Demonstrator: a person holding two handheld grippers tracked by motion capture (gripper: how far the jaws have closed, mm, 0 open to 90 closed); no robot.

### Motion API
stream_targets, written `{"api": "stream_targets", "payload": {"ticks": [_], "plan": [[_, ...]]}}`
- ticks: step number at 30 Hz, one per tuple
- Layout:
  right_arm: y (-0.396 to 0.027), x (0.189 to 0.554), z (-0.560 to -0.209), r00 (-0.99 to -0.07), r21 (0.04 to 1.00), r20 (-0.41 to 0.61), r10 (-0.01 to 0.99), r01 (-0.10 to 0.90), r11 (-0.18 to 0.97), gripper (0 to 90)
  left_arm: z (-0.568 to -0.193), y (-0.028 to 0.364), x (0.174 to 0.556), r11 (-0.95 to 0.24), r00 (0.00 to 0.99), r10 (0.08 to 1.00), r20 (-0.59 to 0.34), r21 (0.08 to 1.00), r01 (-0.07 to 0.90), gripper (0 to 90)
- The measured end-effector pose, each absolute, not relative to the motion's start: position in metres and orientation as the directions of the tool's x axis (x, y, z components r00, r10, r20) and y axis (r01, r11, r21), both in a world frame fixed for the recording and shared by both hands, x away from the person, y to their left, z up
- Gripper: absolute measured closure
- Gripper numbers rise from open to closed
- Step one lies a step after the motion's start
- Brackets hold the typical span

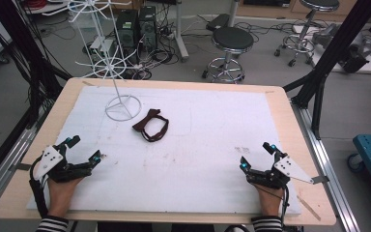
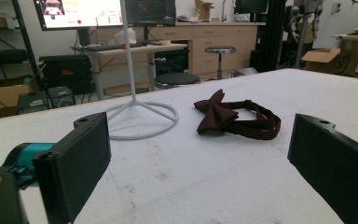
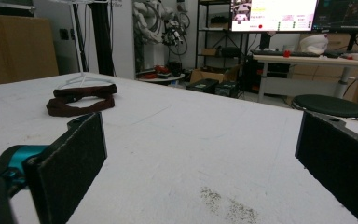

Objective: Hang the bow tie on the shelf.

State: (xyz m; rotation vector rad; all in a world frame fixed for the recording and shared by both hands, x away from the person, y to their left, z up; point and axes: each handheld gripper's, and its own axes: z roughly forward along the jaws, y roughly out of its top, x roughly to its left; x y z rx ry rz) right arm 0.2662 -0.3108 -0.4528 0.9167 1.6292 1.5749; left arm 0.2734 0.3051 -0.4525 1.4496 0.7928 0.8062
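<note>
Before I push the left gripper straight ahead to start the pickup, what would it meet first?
Likely the dark red bow tie: it lies ahead between the left gripper's open fingers, with bare white table cover before it. The white wire stand sits left of that line.

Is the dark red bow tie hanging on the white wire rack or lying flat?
Lying flat: the dark red bow tie rests beside the white wire rack.

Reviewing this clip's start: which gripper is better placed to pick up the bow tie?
Left, probably. The left gripper sits open, nearer the bow tie, which lies straight ahead between its jaws. The right gripper, also open, is farther off.
</note>
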Motion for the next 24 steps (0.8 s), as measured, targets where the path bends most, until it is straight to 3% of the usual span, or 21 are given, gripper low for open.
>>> {"api": "stream_targets", "payload": {"ticks": [24], "plan": [[-0.3097,0.2652,-0.4527,-0.513,0.999,0.000,0.858,0.037,0.022,1.2,-0.4500,0.3079,0.2745,0.001,0.530,0.848,-0.005,1.000,0.008,6.3]]}}
